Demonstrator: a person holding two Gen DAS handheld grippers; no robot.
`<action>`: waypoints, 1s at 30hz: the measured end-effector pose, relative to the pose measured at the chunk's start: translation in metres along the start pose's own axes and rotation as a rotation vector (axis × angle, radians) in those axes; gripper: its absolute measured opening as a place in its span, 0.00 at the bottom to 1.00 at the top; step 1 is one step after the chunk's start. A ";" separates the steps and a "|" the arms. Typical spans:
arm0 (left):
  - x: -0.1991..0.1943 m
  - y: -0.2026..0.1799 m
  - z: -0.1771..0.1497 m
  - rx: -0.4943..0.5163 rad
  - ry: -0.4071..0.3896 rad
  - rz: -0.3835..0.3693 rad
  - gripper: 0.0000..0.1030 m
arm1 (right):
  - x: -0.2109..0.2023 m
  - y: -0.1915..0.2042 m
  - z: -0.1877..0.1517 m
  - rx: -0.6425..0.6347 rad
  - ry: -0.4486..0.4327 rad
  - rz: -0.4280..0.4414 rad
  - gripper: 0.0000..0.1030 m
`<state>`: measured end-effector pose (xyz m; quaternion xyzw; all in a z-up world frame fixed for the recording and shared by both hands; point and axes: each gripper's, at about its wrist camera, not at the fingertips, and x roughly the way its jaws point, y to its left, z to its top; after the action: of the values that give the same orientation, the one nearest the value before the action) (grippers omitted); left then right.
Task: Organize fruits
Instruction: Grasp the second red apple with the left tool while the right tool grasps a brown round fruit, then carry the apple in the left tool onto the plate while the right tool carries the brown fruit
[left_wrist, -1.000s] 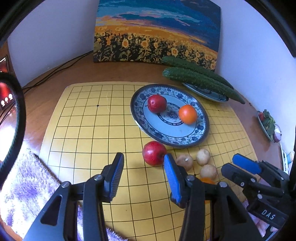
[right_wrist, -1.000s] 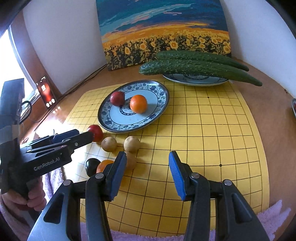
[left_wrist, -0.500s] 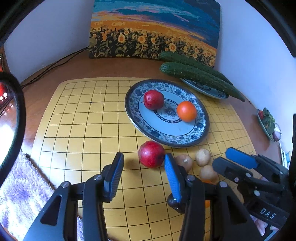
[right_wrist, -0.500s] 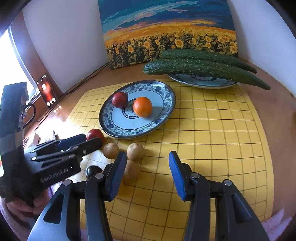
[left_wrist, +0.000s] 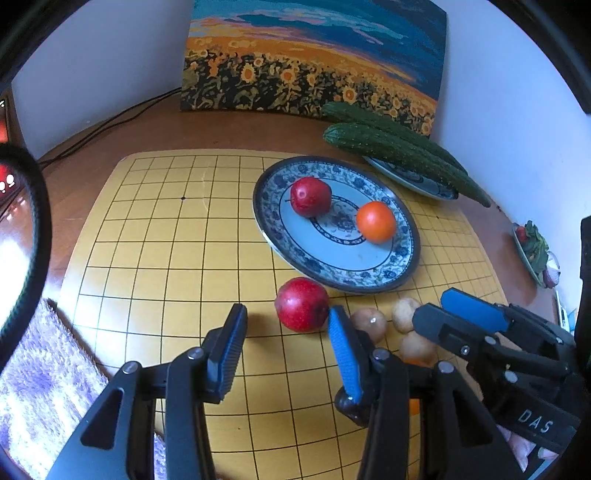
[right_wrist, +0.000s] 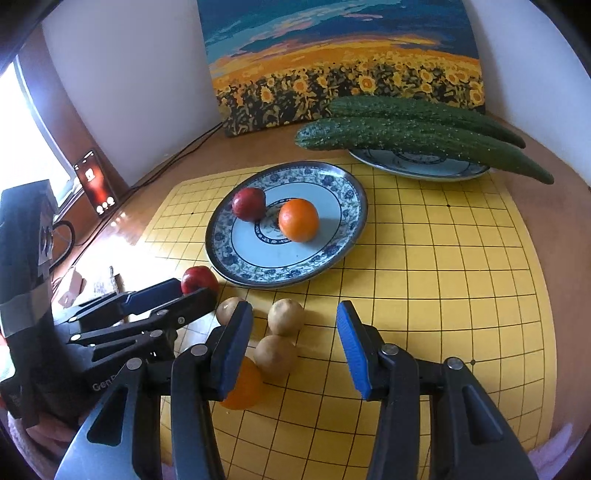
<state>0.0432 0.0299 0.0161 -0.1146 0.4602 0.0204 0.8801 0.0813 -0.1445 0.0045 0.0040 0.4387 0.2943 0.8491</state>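
Note:
A blue-patterned plate on the yellow grid mat holds a red apple and an orange. A second red apple lies on the mat just in front of the plate. My left gripper is open, just short of that apple. Three small brown fruits, an orange and a dark fruit lie beside it. My right gripper is open and empty above the brown fruits.
Two long cucumbers rest on a second plate at the back right. A sunflower painting leans on the wall. A purple fuzzy cloth lies at the front left. A phone stands at the left.
Both grippers have moved forward toward the fruit. The left gripper has closed in on the loose red apple. The right gripper now hangs over the brown fruits. Both stay open.

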 end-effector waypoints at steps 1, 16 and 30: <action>0.000 -0.001 0.000 0.000 -0.001 0.002 0.46 | 0.001 0.001 0.000 -0.006 0.000 0.001 0.43; 0.002 0.000 0.001 -0.005 -0.008 -0.019 0.44 | 0.019 0.004 -0.003 -0.023 0.038 0.029 0.29; -0.007 -0.003 -0.001 -0.008 -0.024 -0.050 0.30 | 0.018 0.008 -0.003 -0.041 0.020 0.016 0.24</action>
<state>0.0392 0.0270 0.0215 -0.1293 0.4465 0.0014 0.8854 0.0832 -0.1293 -0.0081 -0.0130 0.4407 0.3101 0.8423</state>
